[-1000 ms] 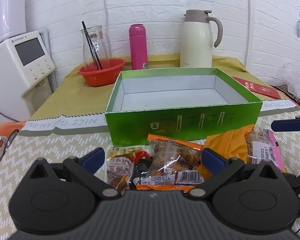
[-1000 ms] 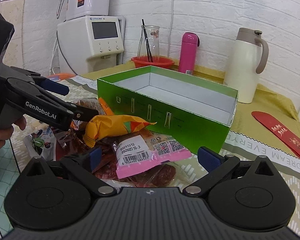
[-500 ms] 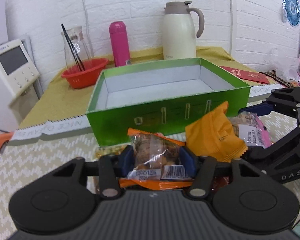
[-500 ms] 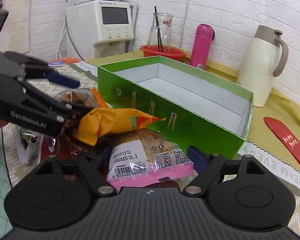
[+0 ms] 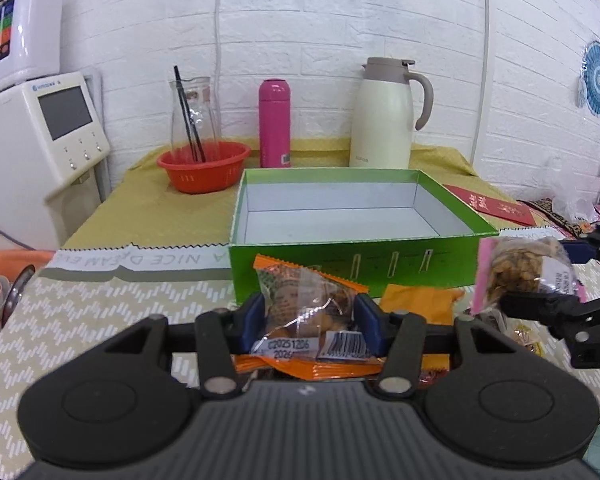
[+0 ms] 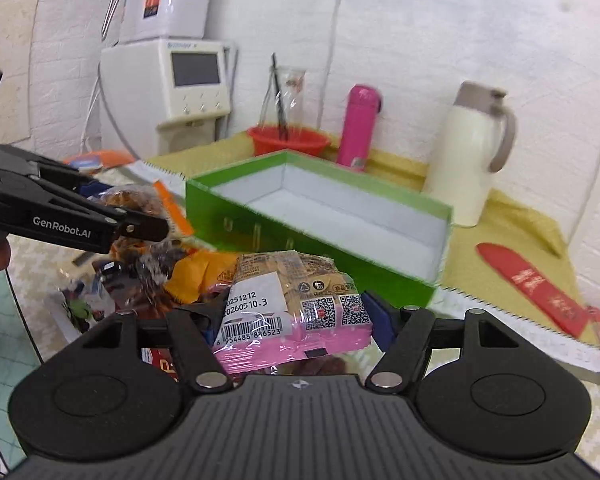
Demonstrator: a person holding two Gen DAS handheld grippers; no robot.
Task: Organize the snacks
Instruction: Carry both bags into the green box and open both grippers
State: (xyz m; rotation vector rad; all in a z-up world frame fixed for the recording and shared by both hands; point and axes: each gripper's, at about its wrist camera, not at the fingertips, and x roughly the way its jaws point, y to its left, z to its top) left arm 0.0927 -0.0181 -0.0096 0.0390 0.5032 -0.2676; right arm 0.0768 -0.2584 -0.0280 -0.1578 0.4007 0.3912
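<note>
The left gripper is clamping the orange-edged snack packet, and the right gripper is clamping the pink-edged snack packet. Both packets are hanging above the snack pile. The green box is waiting at 12 o'clock, with nothing visible inside. The step in hand looks like carrying; next, each packet is needing a forward move over the near wall before letting go.

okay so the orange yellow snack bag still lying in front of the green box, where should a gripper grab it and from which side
Probably by a crimped end seam, coming from above. The orange-yellow bag lies flat among the other packets, against the green box, so a side approach is crowded. Both the left gripper and right gripper already hold packets.
</note>
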